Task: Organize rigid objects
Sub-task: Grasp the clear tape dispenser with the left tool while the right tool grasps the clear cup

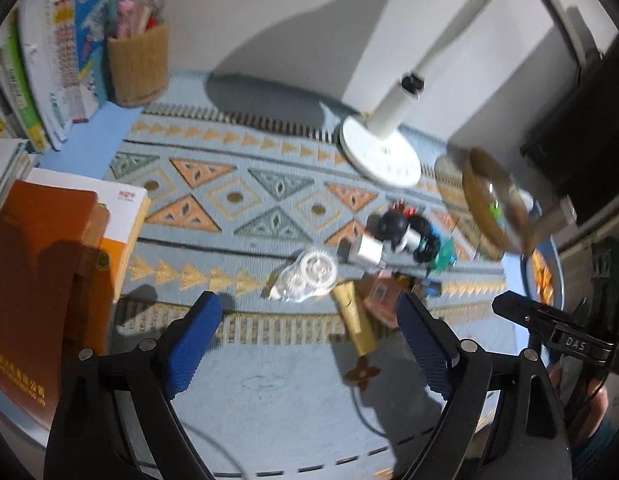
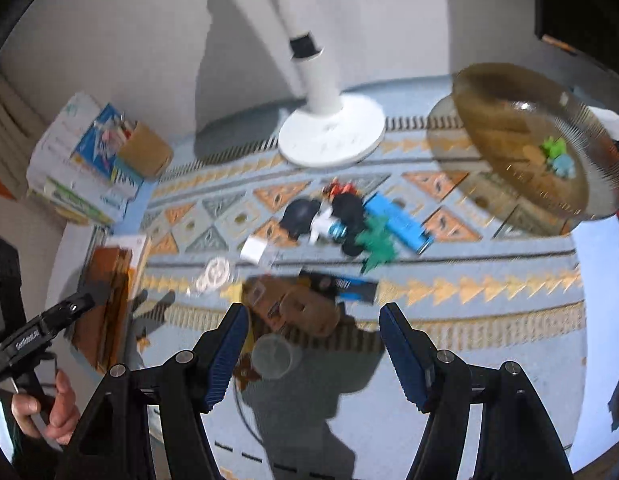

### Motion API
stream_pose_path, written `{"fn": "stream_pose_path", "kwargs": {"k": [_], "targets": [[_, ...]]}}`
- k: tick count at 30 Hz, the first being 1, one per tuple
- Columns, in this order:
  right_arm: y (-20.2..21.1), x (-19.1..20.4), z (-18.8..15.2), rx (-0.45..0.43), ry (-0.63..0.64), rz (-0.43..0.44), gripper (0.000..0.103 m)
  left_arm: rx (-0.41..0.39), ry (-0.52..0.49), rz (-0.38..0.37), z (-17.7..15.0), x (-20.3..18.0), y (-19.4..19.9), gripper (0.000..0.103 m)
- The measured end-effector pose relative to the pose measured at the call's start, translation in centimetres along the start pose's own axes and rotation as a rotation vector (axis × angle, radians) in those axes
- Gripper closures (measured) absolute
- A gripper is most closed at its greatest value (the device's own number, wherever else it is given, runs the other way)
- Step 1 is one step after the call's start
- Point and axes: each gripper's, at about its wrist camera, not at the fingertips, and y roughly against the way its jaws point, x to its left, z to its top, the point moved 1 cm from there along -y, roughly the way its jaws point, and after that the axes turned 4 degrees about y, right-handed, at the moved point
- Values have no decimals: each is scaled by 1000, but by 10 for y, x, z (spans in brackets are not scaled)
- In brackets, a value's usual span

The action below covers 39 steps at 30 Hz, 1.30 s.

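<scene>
A heap of small rigid objects lies on the patterned mat: a clear tape dispenser with white gears point(image 1: 307, 276) point(image 2: 214, 276), a white charger cube point(image 1: 367, 252) point(image 2: 254, 249), black toy pieces point(image 1: 393, 226) point(image 2: 303, 216), a green toy point(image 2: 375, 242), a blue bar point(image 2: 399, 222), a gold tube point(image 1: 355, 318) and brown cardboard pieces point(image 2: 297, 306). An amber glass bowl point(image 2: 525, 136) point(image 1: 493, 196) stands at the right with small toys inside. My left gripper point(image 1: 309, 332) is open and empty above the mat's near edge. My right gripper point(image 2: 313, 344) is open and empty, over a clear cap point(image 2: 273, 356).
A white lamp base point(image 1: 379, 156) point(image 2: 331, 136) stands behind the heap. A woven pen holder point(image 1: 139, 64) and books point(image 1: 41, 80) are at the back left. An orange folder point(image 1: 37, 280) lies at the left. A cable point(image 1: 365, 408) runs across the mat.
</scene>
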Motion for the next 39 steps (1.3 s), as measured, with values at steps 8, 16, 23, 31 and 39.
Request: {"fn": "stream_pose_path", "kwargs": {"k": [8,16,23,31,39], "targets": [[-47,19,-34,138,-5,55,37,197,-322,68,2,-3,-83,16],[-82,37,-42,200,81,-28,37,244,-390,31,11,-7,-114,17],[-90,49,-36,170,157,-88,49,251,-460,48,8,-20,-123,32],[-94,51,-33,148,166,-100,64,239,-461,40,9,-24,-122,53],[-80,51,-35,102,159,-85,64,208,-443,23,2,-28,-117,70]]}}
